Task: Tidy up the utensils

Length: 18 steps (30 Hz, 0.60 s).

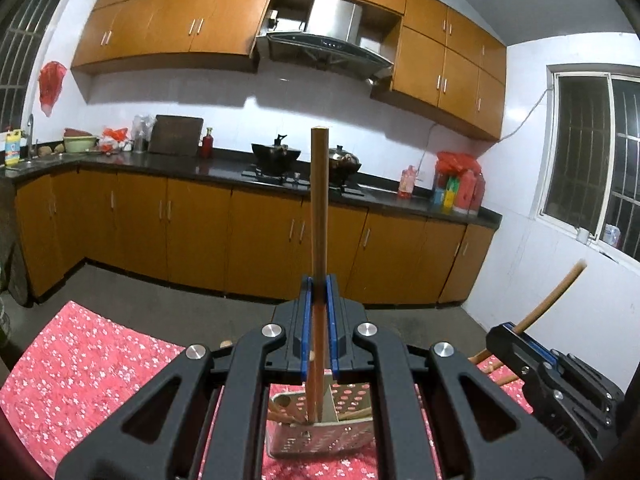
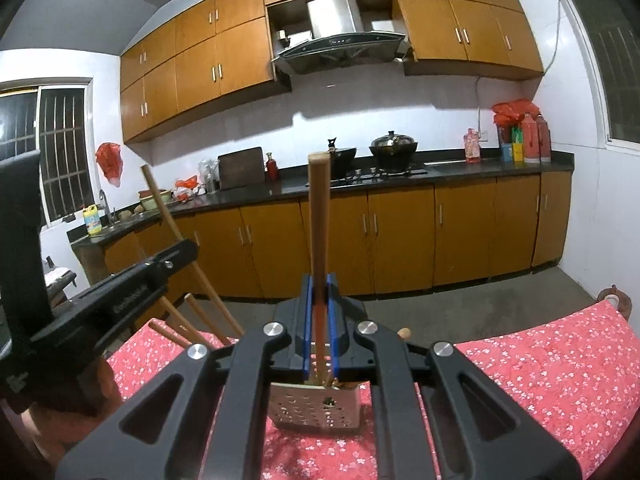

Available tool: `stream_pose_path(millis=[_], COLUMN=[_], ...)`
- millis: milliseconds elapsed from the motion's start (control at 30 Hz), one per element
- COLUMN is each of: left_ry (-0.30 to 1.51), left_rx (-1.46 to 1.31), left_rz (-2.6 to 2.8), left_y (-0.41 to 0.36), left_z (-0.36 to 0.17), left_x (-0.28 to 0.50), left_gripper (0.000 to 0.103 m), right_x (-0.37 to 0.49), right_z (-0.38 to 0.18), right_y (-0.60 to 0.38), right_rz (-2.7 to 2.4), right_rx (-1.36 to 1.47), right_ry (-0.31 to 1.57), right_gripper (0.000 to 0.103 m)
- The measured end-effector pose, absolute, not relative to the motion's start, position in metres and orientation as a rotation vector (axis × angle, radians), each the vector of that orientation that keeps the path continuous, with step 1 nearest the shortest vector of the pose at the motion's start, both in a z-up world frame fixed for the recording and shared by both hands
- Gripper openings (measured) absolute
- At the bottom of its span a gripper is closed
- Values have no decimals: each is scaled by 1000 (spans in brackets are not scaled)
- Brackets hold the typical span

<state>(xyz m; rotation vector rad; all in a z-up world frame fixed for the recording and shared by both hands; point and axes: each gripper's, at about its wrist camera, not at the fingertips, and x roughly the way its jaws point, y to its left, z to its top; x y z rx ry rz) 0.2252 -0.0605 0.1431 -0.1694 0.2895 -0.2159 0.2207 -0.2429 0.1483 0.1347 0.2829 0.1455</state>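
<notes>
My left gripper (image 1: 319, 280) is shut on a wooden utensil handle (image 1: 320, 200) that stands upright, its lower end inside a perforated metal utensil holder (image 1: 352, 436). My right gripper (image 2: 319, 280) is shut on another upright wooden handle (image 2: 319, 216) whose lower end is in the same metal holder (image 2: 316, 410). The right gripper also shows at the right of the left wrist view (image 1: 516, 330), the left gripper at the left of the right wrist view (image 2: 176, 258). More wooden utensils (image 2: 188, 326) lean nearby; whether they stand in the holder is hidden.
The holder stands on a table with a red floral cloth (image 2: 540, 360). Beyond it are a grey floor (image 1: 160, 296), orange base cabinets (image 1: 200, 232) and a dark counter with pots on a stove (image 1: 304, 168).
</notes>
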Motion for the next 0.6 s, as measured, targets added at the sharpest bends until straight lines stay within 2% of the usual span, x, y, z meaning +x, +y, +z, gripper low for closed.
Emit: stream_pose_path(millis=[67, 133, 200, 300, 400, 467, 533, 600], left_ry=[287, 285, 275, 255, 234, 225, 221, 217], left_rx=[-174, -181, -197, -219, -227, -233, -237, -231], left_rz=[-222, -224, -223, -225, -227, -227, -228, -217], left_y=[-59, -55, -50, -43, -35, -29, -23, -15], left_z=[144, 146, 150, 157, 163, 164, 165, 163], left_x=[224, 222, 219, 212, 200, 192, 185, 173], left_gripper=[8, 13, 29, 32, 34, 34, 40, 52], right_x=[220, 220, 216, 208, 197, 185, 176, 163], right_z=[149, 151, 154, 159, 160, 160, 158, 155], right_y=[-243, -246, -249, -252, -254, -256, -257, -256], right_rz=[148, 150, 149, 144, 138, 130, 122, 112], right_rx=[134, 142, 150, 157, 155, 145, 135, 118], right_ry=[279, 275, 265, 244, 225, 209, 200, 191], right_gripper=[11, 12, 13, 17, 24, 33, 40, 48])
